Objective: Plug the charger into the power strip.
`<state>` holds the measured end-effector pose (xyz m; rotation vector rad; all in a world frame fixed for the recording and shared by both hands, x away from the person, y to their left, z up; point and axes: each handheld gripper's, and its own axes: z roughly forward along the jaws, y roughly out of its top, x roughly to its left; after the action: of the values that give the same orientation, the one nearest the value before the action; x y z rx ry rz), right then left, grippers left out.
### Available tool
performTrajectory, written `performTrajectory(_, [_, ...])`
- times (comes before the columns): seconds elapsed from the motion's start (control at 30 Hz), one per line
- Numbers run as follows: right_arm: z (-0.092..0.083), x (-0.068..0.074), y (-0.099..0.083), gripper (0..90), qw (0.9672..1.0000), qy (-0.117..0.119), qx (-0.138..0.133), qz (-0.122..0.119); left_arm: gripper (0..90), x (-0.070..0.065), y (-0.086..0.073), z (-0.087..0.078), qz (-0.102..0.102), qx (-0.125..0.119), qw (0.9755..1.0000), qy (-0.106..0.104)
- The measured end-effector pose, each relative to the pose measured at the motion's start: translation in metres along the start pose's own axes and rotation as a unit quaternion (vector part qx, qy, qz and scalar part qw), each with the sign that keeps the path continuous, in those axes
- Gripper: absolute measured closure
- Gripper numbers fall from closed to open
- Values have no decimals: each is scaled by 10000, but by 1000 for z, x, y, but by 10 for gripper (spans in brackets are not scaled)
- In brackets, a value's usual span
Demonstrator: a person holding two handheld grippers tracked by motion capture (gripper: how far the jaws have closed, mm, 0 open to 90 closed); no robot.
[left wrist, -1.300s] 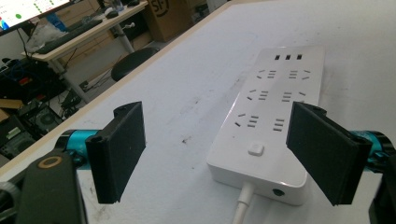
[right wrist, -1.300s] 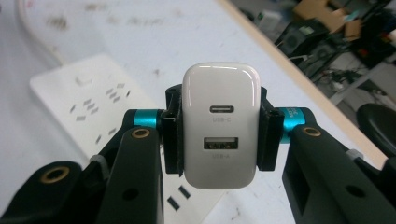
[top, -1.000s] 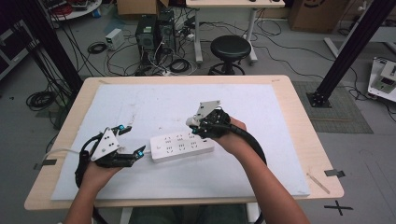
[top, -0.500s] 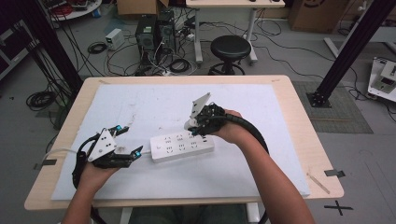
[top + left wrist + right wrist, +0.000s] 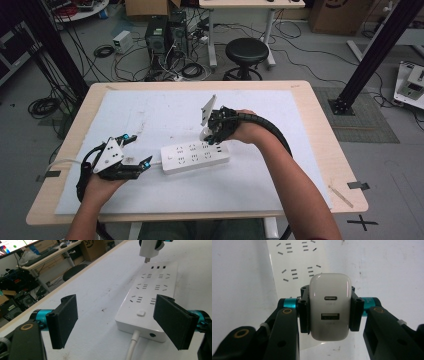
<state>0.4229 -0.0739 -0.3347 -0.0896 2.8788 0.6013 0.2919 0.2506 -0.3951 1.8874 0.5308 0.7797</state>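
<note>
White plastic dominates the scene: a power strip (image 5: 196, 156) is laid flat on a pale sheet (image 5: 150, 115) covering a wooden table (image 5: 320, 125), near the middle of the sheet in the high view. Its cord (image 5: 131, 346) is seen leaving the near end in the left gripper view, beside a small round switch (image 5: 141, 313).

A white USB charger (image 5: 330, 306) is clamped between the jaws of the right gripper (image 5: 329, 308), its two ports turned toward that gripper's camera. In the high view the right gripper (image 5: 216, 131) is held at about 1 o'clock from the strip's centre, above its far-right end. In the left gripper view the charger (image 5: 149, 249) is seen with its metal prongs pointed down, just above the strip's far end and not touching it.

The left gripper (image 5: 134, 159) is held at about 9 o'clock from the strip, just beside its cord end, with its jaws spread wide and nothing between the pads (image 5: 65, 319). In the left gripper view the strip's near end is seen between the two open jaws, farther off.

A black round stool (image 5: 247, 51) and computer towers (image 5: 164, 34) are seen on the floor at 12 o'clock beyond the table.
</note>
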Motion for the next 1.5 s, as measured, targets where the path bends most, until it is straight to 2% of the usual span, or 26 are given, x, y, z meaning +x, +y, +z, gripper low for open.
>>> performTrajectory(0.17, [5, -5, 9, 632, 9985, 256, 346, -331, 196, 1, -1, -2, -19, 5, 10000, 28])
performTrajectory(0.33, [14, -9, 19, 632, 9932, 545, 717, -734, 196, 2, -3, -4, -16, 20, 10000, 51])
performTrajectory(0.47, [21, -14, 24, 632, 9902, 672, 900, -832, 196, 4, -5, -6, -33, 26, 10000, 67])
performTrajectory(0.6, [24, -16, 29, 633, 9882, 750, 946, -939, 196, 5, -7, -6, -69, 26, 9999, 84])
performTrajectory(0.67, [26, -17, 31, 632, 9869, 786, 1024, -970, 197, 5, -7, -6, -68, 23, 9999, 81])
performTrajectory(0.9, [32, -17, 30, 632, 9854, 835, 1180, -897, 196, 7, -10, -5, -89, 35, 9999, 77])
performTrajectory(0.93, [33, -19, 30, 632, 9859, 843, 1090, -946, 196, 7, -10, -5, -94, 29, 9999, 78])
performTrajectory(1.03, [36, -18, 30, 633, 9851, 863, 1194, -891, 197, 8, -10, -6, -85, 34, 9999, 88])
performTrajectory(1.07, [37, -19, 30, 633, 9851, 903, 1125, -934, 196, 8, -11, -6, -93, 39, 9999, 94])
performTrajectory(1.1, [38, -18, 30, 633, 9844, 906, 1215, -898, 197, 8, -11, -6, -106, 33, 9999, 97])
performTrajectory(1.27, [42, -18, 30, 636, 9837, 968, 1239, -869, 196, 10, -12, -6, -86, 62, 9999, 118])
performTrajectory(1.3, [48, -17, 29, 637, 9813, 956, 1404, -905, 197, 9, -11, -6, -105, 40, 9999, 118])
performTrajectory(1.5, [49, -19, 26, 639, 9835, 994, 1291, -782, 197, 9, -7, -5, -60, 19, 9999, 124])
